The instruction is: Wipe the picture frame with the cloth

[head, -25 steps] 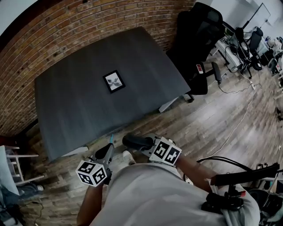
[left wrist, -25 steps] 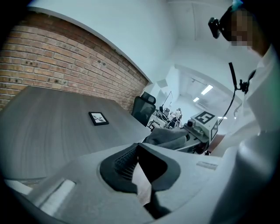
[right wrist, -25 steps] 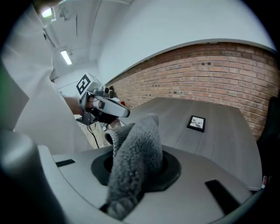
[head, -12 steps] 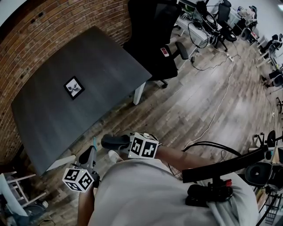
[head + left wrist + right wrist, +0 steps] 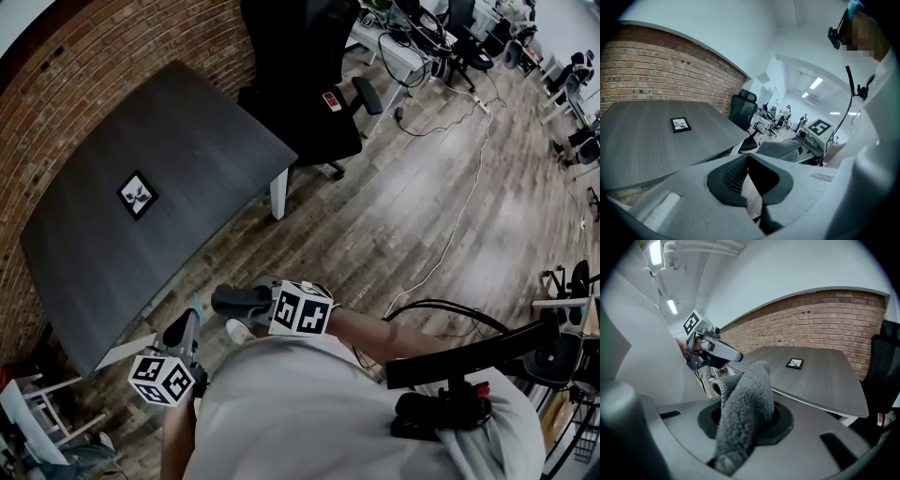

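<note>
A grey fleecy cloth (image 5: 740,404) is clamped in the right gripper (image 5: 232,300). The left gripper (image 5: 747,159) is held closed and empty. The picture frame (image 5: 137,195) lies flat on the dark table (image 5: 197,122), well apart from both.

The cloth (image 5: 744,408) is grey, the picture frame (image 5: 137,194) black-edged, the table (image 5: 192,131) dark grey, the wall (image 5: 112,52) red brick.

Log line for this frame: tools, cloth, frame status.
left tool: shut, empty | right tool: shut on cloth | picture frame: flat on table, untouched | wipe: not yet begun, both tools short of table
</note>
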Motion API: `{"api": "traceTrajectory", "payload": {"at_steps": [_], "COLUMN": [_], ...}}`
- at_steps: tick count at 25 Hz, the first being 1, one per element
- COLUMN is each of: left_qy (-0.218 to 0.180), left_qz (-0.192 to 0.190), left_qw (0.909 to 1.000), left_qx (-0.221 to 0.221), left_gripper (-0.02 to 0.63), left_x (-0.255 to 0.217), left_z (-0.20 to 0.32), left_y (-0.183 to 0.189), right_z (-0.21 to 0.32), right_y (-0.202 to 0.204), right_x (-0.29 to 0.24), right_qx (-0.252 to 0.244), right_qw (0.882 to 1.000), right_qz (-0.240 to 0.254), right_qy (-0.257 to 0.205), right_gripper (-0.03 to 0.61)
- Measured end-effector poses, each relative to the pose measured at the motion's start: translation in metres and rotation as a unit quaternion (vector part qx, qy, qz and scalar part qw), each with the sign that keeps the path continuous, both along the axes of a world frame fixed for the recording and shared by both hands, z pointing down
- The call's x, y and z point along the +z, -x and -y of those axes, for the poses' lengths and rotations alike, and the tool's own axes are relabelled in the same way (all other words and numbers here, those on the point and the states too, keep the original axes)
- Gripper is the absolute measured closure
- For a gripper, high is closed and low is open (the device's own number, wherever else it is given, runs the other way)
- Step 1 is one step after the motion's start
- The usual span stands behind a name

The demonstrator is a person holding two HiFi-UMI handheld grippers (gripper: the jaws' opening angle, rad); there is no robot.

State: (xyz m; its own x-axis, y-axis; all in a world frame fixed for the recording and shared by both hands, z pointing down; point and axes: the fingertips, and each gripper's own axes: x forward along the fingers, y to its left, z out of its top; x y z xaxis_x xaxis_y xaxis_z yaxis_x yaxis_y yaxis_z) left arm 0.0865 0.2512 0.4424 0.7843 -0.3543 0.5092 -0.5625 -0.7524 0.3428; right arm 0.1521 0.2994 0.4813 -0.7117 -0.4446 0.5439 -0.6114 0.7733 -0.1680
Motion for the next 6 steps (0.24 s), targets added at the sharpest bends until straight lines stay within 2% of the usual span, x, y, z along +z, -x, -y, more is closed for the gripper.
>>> {"api": "traceTrajectory", "payload": {"at_steps": [6], "left_qy": [0.010], "left_qz": [0.006], "left_qw": [0.9989], "left_qx": [0.045], "left_gripper": [0.601], "left_x": [0.016], "left_z": [-0.015], "left_y": [-0.047], "right_z": [-0.021], "right_y": [-0.043], "right_x": [0.010], "right_qx": [0.045], "right_qw": [0.999], "right_qz": [0.007], "right_qy": [0.005], "right_gripper": [0.499]}}
